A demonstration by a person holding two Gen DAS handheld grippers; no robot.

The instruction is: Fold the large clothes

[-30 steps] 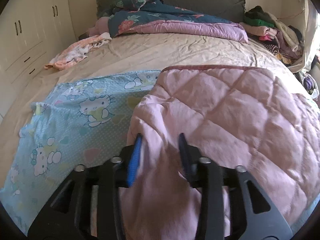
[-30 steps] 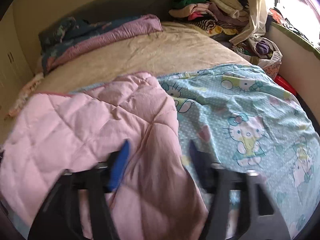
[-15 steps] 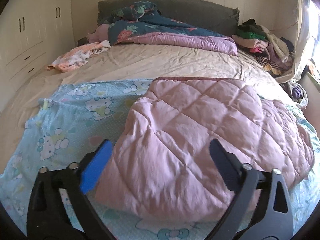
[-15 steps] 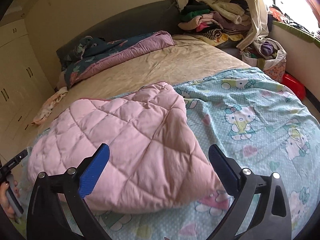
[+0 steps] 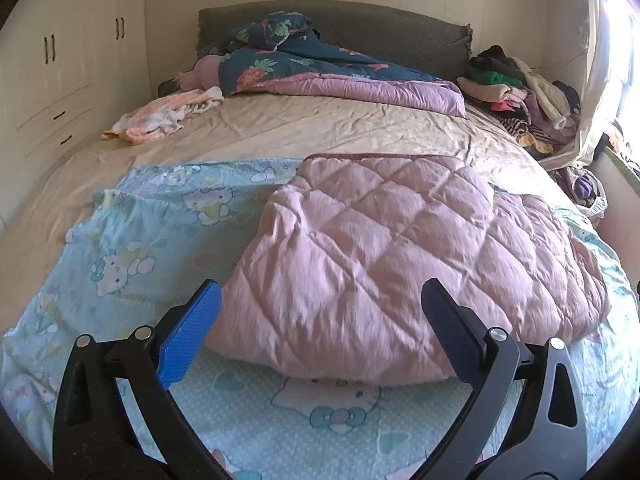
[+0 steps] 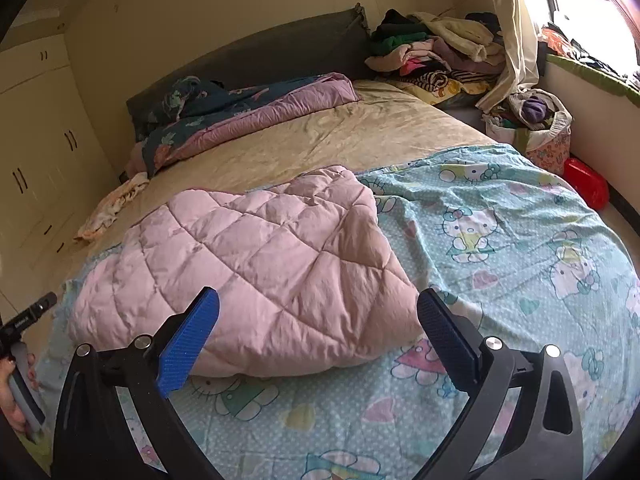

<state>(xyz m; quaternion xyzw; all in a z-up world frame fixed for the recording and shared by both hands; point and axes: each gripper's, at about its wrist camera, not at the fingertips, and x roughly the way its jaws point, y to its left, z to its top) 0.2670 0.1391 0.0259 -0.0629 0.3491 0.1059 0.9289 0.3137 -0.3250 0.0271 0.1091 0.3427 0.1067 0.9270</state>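
A pink quilted garment (image 5: 400, 264) lies folded over on a light blue cartoon-print sheet (image 5: 132, 248) at the near end of the bed. It also shows in the right wrist view (image 6: 256, 272) on the same sheet (image 6: 512, 248). My left gripper (image 5: 320, 320) is open and empty, held just in front of the garment's near edge. My right gripper (image 6: 318, 320) is open and empty, also just short of that edge. The hand holding the left gripper's handle (image 6: 20, 368) shows at the left edge of the right wrist view.
A beige bed sheet (image 5: 320, 128) lies beyond. A dark floral and purple duvet (image 5: 320, 76) is bunched at the headboard. A small peach cloth (image 5: 160, 116) lies far left. A clothes pile (image 6: 436, 52) and a basket (image 6: 536, 128) stand far right. White cupboards (image 5: 60, 72) line the left wall.
Both grippers were closed on the pink garment a second ago. They have let go, opened wide and pulled back toward the bed's near edge. The garment now rests flat.
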